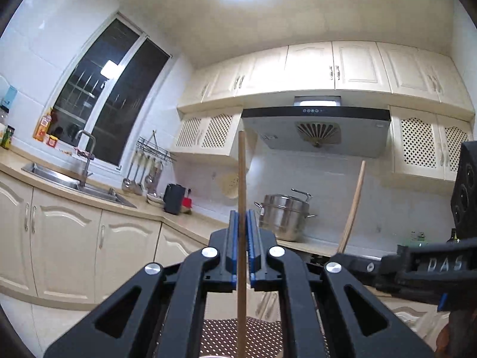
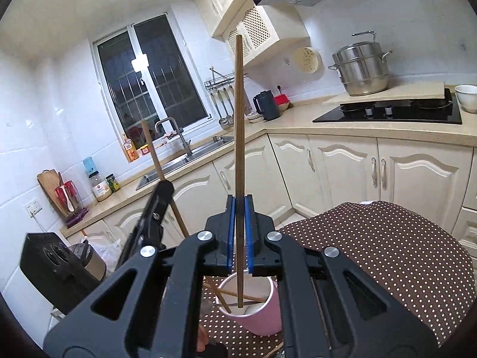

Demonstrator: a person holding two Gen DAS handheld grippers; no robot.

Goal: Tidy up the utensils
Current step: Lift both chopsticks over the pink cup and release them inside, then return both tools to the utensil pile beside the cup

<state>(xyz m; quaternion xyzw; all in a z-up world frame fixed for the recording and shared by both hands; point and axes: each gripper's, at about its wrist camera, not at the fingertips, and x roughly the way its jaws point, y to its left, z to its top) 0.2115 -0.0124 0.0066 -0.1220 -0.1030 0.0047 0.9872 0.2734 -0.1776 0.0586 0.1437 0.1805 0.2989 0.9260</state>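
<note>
My left gripper (image 1: pixel 242 217) is shut on a wooden chopstick (image 1: pixel 242 179) that stands upright between its blue pads. My right gripper (image 2: pixel 239 205) is shut on another wooden chopstick (image 2: pixel 239 119), held upright with its lower tip inside a pink cup (image 2: pixel 265 313). The cup stands on a brown polka-dot cloth (image 2: pixel 372 253) and holds other chopsticks (image 2: pixel 222 298). The right gripper with its chopstick (image 1: pixel 353 205) shows at the right of the left wrist view. The left gripper with its chopstick (image 2: pixel 153 152) shows at the left of the right wrist view.
A kitchen counter (image 2: pixel 298 125) runs along the walls with a sink (image 2: pixel 184 161), a black kettle (image 2: pixel 266 104), a steel steamer pot (image 2: pixel 362 68), a black hob (image 2: pixel 387 113) and a white bowl (image 2: pixel 468 97). Ladles hang on a wall rack (image 1: pixel 149 176).
</note>
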